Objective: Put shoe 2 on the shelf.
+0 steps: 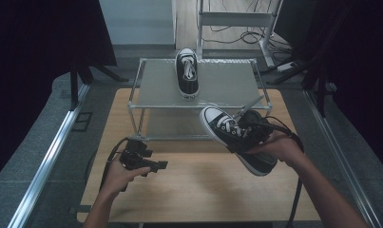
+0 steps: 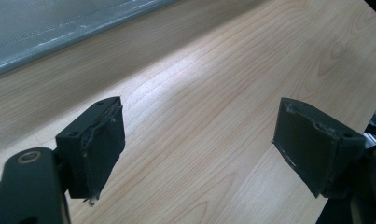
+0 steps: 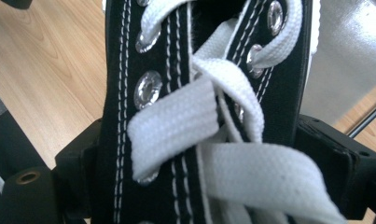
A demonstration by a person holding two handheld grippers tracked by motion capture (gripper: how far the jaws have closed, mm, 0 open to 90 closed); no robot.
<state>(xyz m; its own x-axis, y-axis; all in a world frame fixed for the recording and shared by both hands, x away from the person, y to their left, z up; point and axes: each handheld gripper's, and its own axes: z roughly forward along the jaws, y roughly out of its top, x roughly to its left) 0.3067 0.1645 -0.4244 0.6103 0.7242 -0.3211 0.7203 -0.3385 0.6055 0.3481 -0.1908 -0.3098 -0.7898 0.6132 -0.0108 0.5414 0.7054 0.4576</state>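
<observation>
Forearms come in at the table's [image 1: 194, 190] near edge. Right gripper [image 1: 255, 126] is clamped on a black sneaker [image 1: 236, 137], carried above the right side. Its mate [image 1: 187, 71] sits on the shelf rack [image 1: 156, 90], looks like halfway done. Left gripper [image 1: 151, 164] hangs spread wide, empty.

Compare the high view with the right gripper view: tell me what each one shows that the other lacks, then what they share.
High view alone: the second sneaker on top of the grey shelf rack, the left gripper open over the wooden table, and both forearms.

Right gripper view alone: close detail of the white laces and metal eyelets, with the black fingers pressed to the shoe's sides.

Both: the held sneaker, gripped by the right gripper, plus table and rack.
</observation>
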